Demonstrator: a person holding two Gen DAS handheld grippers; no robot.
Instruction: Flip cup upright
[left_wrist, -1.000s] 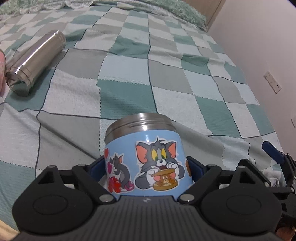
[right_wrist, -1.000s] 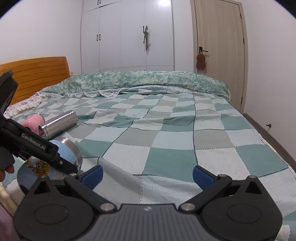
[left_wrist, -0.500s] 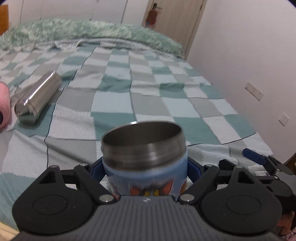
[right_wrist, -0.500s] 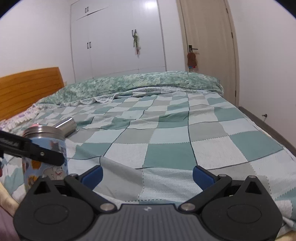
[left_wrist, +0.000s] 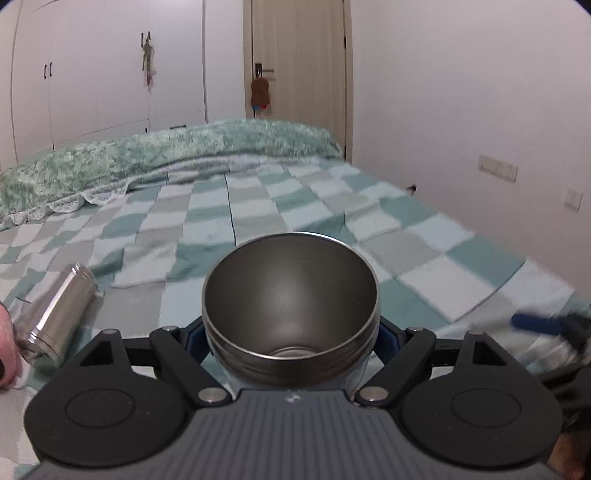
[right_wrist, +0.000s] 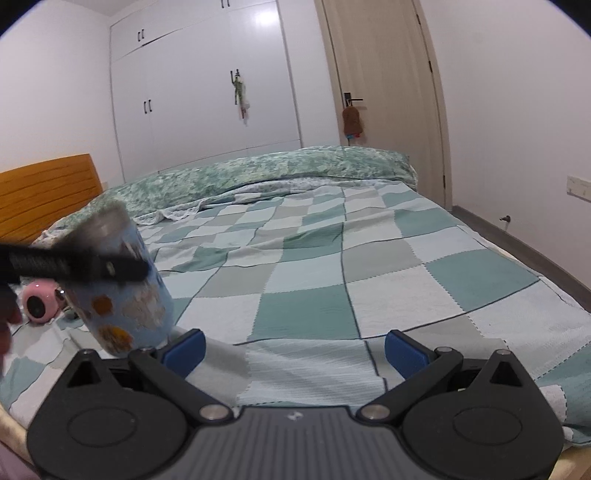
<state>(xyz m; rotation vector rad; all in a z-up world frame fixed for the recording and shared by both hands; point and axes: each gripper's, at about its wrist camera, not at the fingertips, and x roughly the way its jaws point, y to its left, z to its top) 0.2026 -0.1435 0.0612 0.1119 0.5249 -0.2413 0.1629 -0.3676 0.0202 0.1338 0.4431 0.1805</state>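
Two grippers are seen above the checked bed cover (right_wrist: 369, 266). The left gripper (left_wrist: 291, 338) pinches the blue cup (left_wrist: 290, 306) by its sides, lifted and tilted, its open mouth facing the left camera. The right gripper (right_wrist: 293, 350) has its jaws spread, holding nothing. One steel bottle (left_wrist: 59, 308) lies on its side near the cup.

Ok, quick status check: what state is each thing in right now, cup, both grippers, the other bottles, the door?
blue cup: held off the bed, tilted, open mouth toward the left wrist camera
left gripper: shut on the cup
right gripper: open, holding nothing
steel flask: lying on its side
pink bottle: lying down
door: closed
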